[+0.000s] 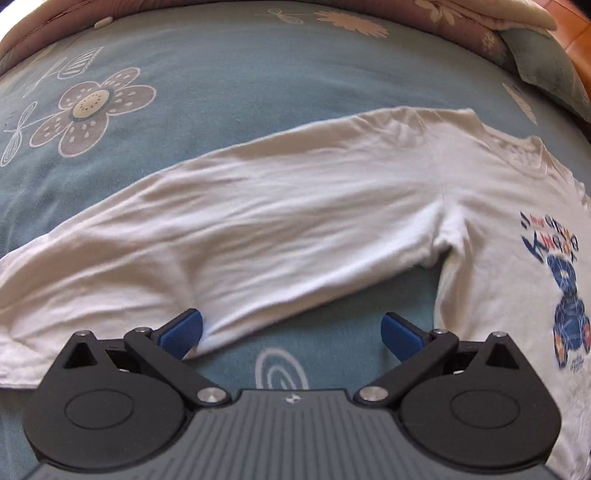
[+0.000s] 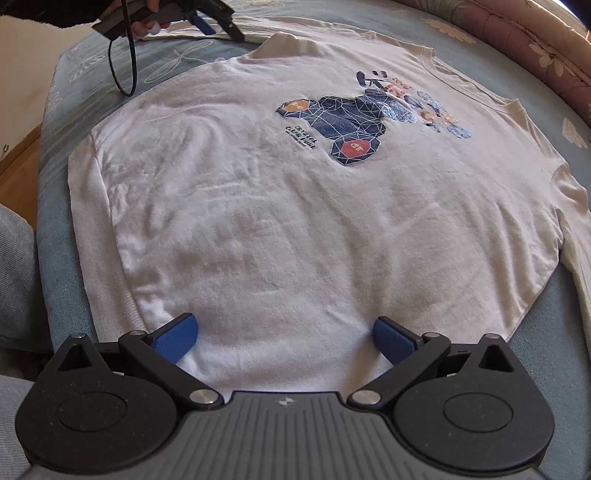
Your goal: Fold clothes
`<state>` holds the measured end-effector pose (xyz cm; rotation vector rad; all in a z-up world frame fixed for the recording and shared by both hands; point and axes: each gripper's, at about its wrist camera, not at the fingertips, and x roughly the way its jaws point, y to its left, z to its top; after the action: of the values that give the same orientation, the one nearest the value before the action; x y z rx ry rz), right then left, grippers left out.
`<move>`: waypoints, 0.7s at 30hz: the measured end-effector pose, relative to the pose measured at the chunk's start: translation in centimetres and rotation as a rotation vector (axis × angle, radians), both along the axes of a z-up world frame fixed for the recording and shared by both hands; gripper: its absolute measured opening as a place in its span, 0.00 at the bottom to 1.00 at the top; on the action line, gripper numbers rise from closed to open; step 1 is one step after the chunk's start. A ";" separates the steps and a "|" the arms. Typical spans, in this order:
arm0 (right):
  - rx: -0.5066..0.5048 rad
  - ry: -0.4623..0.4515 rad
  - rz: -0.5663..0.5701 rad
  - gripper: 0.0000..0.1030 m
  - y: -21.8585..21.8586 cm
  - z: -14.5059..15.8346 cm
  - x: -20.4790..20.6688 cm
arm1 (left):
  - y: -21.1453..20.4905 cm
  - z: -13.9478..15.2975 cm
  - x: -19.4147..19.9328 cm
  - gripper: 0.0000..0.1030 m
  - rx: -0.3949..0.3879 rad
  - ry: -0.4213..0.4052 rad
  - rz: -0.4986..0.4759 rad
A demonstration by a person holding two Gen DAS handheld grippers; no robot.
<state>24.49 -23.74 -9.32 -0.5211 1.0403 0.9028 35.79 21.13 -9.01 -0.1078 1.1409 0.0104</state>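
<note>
Judging by how the cloth lies, the folding has barely begun: the white long-sleeved shirt (image 2: 295, 206) is spread flat, print side up, on the bed (image 1: 229, 88), with no fold yet in body or sleeves, so the sleeves, the sides and the final halving all appear to be left. Nearest in the right wrist view, the right hand-held gripper (image 2: 284, 339) stands with its jaws wide apart and nothing between the blue pads (image 2: 177, 341), poised over the hem edge of the shirt; the white fabric fills the gap between the fingers and runs away toward the printed graphic (image 2: 343, 125) and the collar beyond. In the left wrist view, the left hand-held gripper (image 1: 291, 334) is likewise spread wide and holds nothing; its left pad sits touching or just beside the lower edge of the outstretched sleeve (image 1: 229, 236), while the right pad is over bare blue bedsheet just short of the shirt's side. The sleeve stretches across the view ahead of it, joining the body at the armpit to the right. Farther off, the flowered sheet runs to a pinkish quilt (image 1: 461, 18) at the bed's far edge.
</note>
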 end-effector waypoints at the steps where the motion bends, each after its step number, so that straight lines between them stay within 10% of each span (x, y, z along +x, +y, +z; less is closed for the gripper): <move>1: -0.002 -0.003 -0.016 1.00 0.2 0.2 0.3 | 0.1 0.4 -0.4 0.99 -0.011 0.006 -0.014; 7: 0.007 -0.095 -0.094 1.00 2.7 1.8 3.4 | 3.3 2.4 1.4 0.99 0.028 -0.134 0.047; 21: 0.155 -0.147 -0.288 1.00 13.3 1.2 9.8 | 9.1 0.5 -3.2 0.99 -0.017 -0.072 0.236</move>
<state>34.26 -10.41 -8.14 -0.2931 0.8765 0.6721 32.60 30.24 -8.54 -0.2557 1.0517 0.2044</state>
